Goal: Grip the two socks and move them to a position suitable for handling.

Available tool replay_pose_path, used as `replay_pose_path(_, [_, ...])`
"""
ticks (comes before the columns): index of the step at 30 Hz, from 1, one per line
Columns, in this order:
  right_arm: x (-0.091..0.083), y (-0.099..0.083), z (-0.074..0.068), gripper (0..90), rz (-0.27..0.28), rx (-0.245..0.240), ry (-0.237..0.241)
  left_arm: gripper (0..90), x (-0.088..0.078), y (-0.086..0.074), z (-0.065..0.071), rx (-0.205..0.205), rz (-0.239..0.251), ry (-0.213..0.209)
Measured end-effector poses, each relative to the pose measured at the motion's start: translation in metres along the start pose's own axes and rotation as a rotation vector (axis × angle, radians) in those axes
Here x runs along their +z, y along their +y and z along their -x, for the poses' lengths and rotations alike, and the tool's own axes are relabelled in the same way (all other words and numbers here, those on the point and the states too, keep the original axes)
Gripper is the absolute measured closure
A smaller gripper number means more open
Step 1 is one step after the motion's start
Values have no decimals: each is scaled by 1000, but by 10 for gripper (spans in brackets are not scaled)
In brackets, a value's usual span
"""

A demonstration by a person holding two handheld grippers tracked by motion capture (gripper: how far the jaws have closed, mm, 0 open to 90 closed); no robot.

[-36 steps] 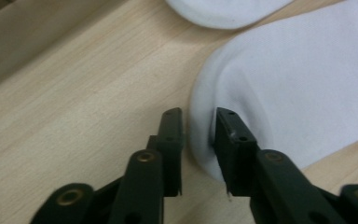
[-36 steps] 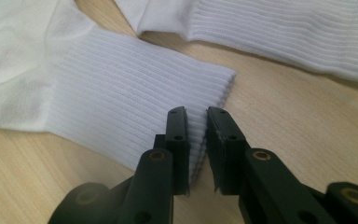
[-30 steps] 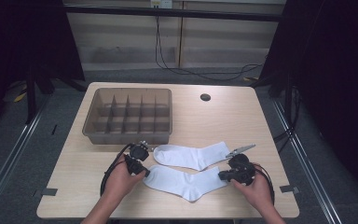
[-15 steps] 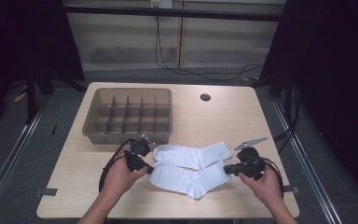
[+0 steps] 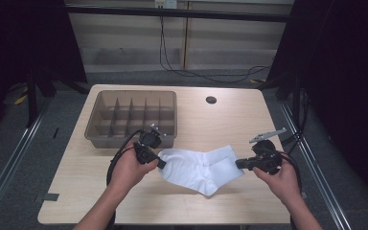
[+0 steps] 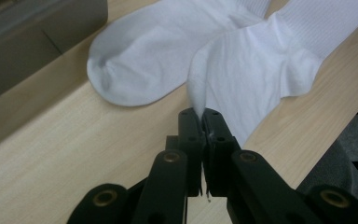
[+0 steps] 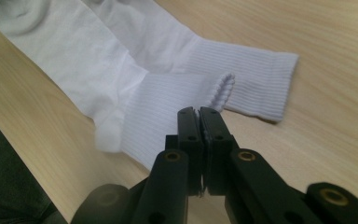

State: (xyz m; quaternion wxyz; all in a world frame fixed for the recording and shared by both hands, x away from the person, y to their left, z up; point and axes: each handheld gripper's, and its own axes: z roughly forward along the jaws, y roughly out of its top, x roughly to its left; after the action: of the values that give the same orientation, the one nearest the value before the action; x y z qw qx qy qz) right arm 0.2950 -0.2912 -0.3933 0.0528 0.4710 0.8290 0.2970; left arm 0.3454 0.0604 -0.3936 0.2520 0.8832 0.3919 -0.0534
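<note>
While clamping sock (image 5: 199,168): raised hands (image 5: 133,167)

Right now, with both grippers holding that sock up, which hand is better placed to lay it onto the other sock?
Neither alone, probably. The left gripper pinches the lifted sock at its toe, and the right gripper pinches its cuff. The second sock lies flat just beyond, so both should carry it over together.

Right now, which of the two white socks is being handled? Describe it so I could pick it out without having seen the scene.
On the wooden table, in front of the brown divided tray, two white socks overlap. The held sock is the one stretched between the left gripper, pinching its toe, and the right gripper, pinching its ribbed cuff. The other sock lies flat on the table beneath it, ungripped.
</note>
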Motion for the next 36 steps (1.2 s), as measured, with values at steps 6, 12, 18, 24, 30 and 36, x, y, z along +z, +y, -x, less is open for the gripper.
replay_pose_path(6, [-10,10,12,886,17,19,-15,876,-5,14,-4,-6,19,-4])
replay_pose_path(12, [-7,18,21,886,17,22,-21,876,2,21,-11,-26,27,16])
replay_pose_path(18, [0,25,37,885,32,51,-18,877,11,26,-18,-56,18,13])
replay_pose_path(24, [6,30,44,885,34,57,-18,877,19,32,-25,-65,13,31])
replay_pose_path(30, [16,35,58,885,25,90,-20,876,34,36,-34,-82,-12,71])
replay_pose_path(36, [38,33,68,885,-12,107,-14,876,46,33,-39,-80,-27,101])
